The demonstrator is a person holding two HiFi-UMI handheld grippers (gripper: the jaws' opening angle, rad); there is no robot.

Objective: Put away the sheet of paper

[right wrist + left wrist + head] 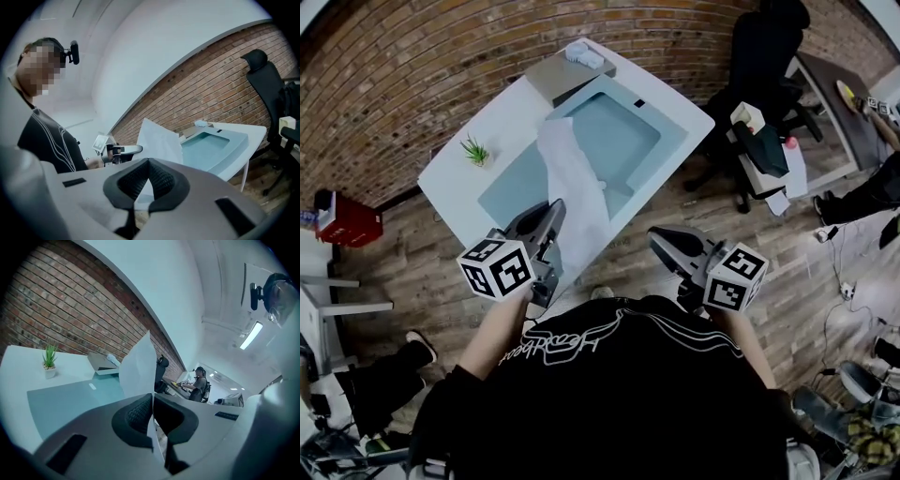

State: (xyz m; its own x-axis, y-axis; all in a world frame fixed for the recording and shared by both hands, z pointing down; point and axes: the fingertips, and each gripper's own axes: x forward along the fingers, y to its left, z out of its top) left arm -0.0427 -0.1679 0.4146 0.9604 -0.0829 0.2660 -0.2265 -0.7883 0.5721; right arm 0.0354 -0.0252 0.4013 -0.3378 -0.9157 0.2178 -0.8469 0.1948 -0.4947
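Our left gripper [553, 214] clamps the sheet of paper [572, 178] by its edge to lift it from the desk [511, 117]; the right gripper [661, 240] is closed and empty.

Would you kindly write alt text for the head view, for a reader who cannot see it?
Seen from above, the left gripper pinches a sheet of paper by its near end, in front of a white table with a pale blue mat; the right gripper is beside it, empty. A small plant stands on the table.
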